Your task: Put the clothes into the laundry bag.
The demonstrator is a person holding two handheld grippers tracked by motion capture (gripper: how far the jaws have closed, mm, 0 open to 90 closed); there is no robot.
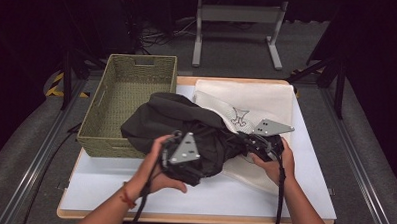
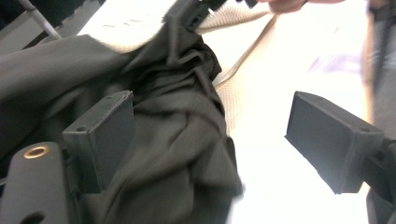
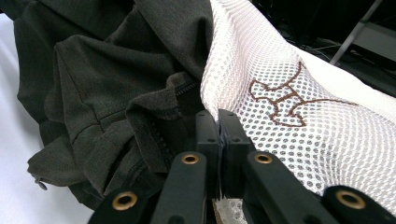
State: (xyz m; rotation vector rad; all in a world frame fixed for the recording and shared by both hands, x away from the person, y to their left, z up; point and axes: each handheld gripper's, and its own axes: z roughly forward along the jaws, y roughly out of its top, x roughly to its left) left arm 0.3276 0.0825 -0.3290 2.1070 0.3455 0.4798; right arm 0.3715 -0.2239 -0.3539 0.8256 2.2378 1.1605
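The right tool (image 3: 218,122) is clenched on the mesh bag (image 3: 299,140) edge, the left tool (image 2: 205,140) gapes around the dark garment (image 1: 186,126), which hides the bag's mouth on the desk (image 1: 263,194).

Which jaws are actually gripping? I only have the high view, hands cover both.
Observer: The right gripper is shut on the white mesh bag edge.
Operator: And left?
Observer: The left gripper is open, jaws wide apart, dark garment bunched against one jaw.
Operator: Any marking on the bag near the pinch?
Observer: Brown embroidered figure just beyond the right jaws.
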